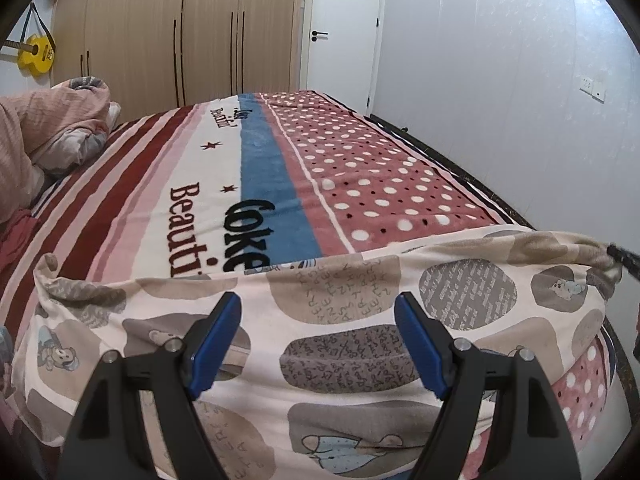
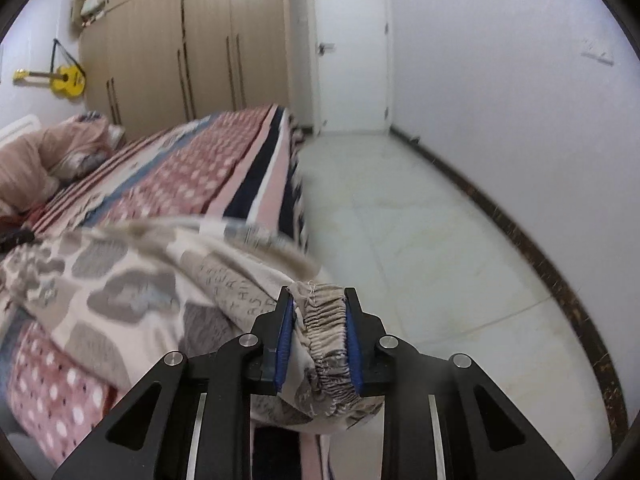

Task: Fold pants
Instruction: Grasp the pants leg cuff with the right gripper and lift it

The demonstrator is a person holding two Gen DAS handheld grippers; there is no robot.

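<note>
right wrist view showed the right gripper [image 2: 317, 336] clenched on the gathered waistband of the pants [image 1: 340, 344] – draped over the bed [image 1: 360, 168] edge; the left gripper [image 1: 318, 344] (jaws spread, empty) hovered above, so an unpinned side could slide off.

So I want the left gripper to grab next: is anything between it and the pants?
Nothing visible. The open left gripper sits directly over the pants, bare fabric between its fingers. The right gripper grips the waistband.

The blanket [image 1: 224, 184] reads "Beauti" and "oke" in large dark letters. Its far, smaller print is too small to read
</note>
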